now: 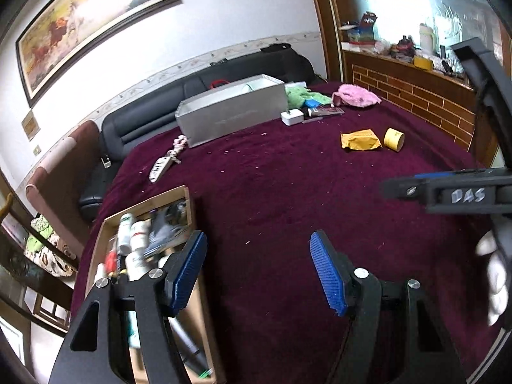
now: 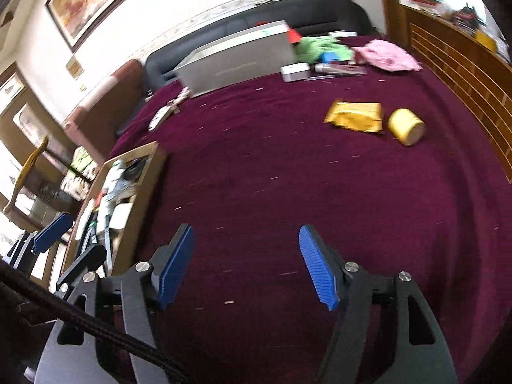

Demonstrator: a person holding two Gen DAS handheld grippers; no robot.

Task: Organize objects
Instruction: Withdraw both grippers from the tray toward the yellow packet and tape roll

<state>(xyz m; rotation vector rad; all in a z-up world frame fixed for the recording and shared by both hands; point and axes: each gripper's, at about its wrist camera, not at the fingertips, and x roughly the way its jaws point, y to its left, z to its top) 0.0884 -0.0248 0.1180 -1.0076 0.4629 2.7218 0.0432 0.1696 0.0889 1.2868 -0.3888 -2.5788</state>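
wooden tray point(image 1: 188, 200) crammed with bottles point(image 1: 138, 233); both grippers point(image 1: 257, 275) point(image 2: 246, 264) wide apart, empty

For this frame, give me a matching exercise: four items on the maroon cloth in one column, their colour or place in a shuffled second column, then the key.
Things:
1. Snack pouch
2. Short tube
3. Long box
4. Wooden tray

Descriptions:
A. silver-grey, at the far edge by the black sofa
B. at the left edge, filled with bottles
C. yellow cylinder lying on its side, right of the pouch
D. crinkled orange-yellow packet, flat on the cloth

Pairs: 1-D, 2-C, 3-A, 4-B
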